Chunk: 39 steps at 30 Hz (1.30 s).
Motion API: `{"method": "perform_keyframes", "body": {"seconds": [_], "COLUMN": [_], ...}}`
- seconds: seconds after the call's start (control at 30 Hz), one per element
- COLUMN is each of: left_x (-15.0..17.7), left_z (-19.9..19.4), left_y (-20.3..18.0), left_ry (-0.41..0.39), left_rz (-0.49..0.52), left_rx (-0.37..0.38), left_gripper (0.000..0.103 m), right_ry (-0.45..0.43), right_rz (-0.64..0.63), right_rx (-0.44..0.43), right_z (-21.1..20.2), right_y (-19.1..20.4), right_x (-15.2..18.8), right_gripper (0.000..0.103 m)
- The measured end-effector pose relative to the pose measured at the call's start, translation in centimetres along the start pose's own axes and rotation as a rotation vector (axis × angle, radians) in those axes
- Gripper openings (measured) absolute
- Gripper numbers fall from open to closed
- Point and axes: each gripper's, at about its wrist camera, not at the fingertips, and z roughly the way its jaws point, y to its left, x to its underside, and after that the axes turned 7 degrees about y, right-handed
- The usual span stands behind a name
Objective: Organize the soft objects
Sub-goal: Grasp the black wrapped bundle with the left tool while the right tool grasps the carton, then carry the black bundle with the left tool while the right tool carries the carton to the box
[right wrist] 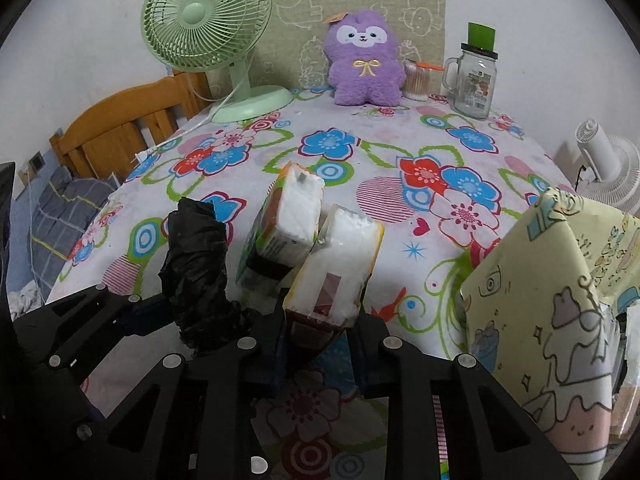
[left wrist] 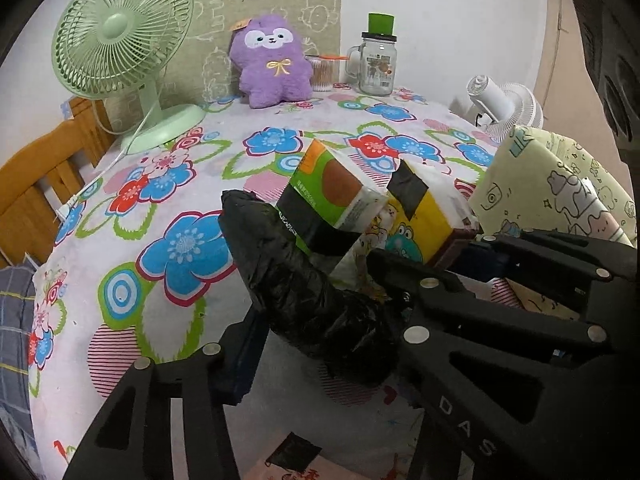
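Nearest in the right wrist view, the right claw [right wrist: 316,336] is clamped tight on the lower end of the yellow pack [right wrist: 340,264], a soft tissue pack with its white tissue showing at the torn top. Just left of it, the left claw [left wrist: 320,276] has the green pack [left wrist: 334,196] between its fingers; one black-wrapped finger [left wrist: 280,256] lies against the pack's side, but the other finger is hidden behind it, so I cannot be sure the grip has bitten. Both packs stand tilted and touch each other, low over the floral bench [left wrist: 152,208]. They should be light and squashy with slick plastic skins, so a hold across the middle of the narrow sides, not the open end, likely keeps them from slipping or shedding tissue. To the right stands a cartoon-print box [right wrist: 536,300], probably the place for them. Further back sit the green fan [right wrist: 208,20], a purple plush [right wrist: 362,68], a swab tub [right wrist: 418,84] and a glass jar [right wrist: 476,80] by the wall.
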Motion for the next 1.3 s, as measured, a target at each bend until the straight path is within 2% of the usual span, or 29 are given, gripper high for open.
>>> {"method": "perform_keyframes", "body": {"seconds": [0.33, 1.3], "left_x": [0.7, 2.9], "left_z": [-1.3, -7.8], "left_y": [-0.9, -4.6], "left_ry": [-0.013, -0.12], "left_rz": [0.001, 0.024], "left_rx": [-0.005, -0.018], "left_gripper": [0.051, 0.051], "right_ry": [-0.018, -0.127], "right_rz": [-0.003, 0.005], "right_rx": [-0.005, 0.021], "right_z": [-1.8, -9.7], "right_y": [-0.1, -0.1], "right_x": [1.0, 4.3], "right_gripper": [0.028, 0.027]}}
